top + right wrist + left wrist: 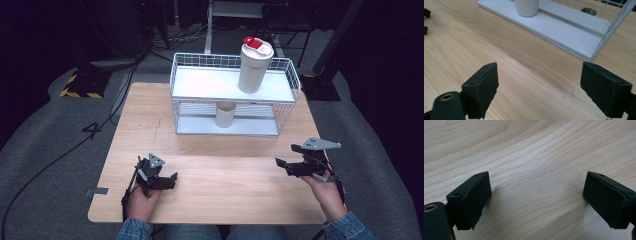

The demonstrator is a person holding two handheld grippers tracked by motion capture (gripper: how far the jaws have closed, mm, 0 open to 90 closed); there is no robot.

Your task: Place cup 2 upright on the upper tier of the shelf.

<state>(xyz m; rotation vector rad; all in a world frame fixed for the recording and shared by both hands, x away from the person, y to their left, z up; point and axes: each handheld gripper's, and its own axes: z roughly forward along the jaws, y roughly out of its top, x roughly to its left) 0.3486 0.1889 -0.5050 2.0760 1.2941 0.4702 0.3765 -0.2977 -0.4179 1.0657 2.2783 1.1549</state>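
On the rack's (294,82) lower shelf, the cup (225,114) is looking light, stiff, slippery — grip its sides; left tool (537,195) and right tool (539,82) are gaping, empty.

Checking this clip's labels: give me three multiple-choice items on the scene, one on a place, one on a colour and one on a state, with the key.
1. Where does the tall white tumbler stand?
A. on the top shelf of the wire rack
B. on the bare wood in front of the person
C. on the floor

2. What colour is the tumbler's cap?
A. blue
B. red
C. green

3. How do the left tongs stand?
A. shut on a cup
B. shut on nothing
C. open, with nothing between them

Key:
1 A: the tumbler rises from the rack's upper white shelf.
2 B: the flap on its lid is red.
3 C: the left gripper view shows the two jaws held apart, with only the table between them.
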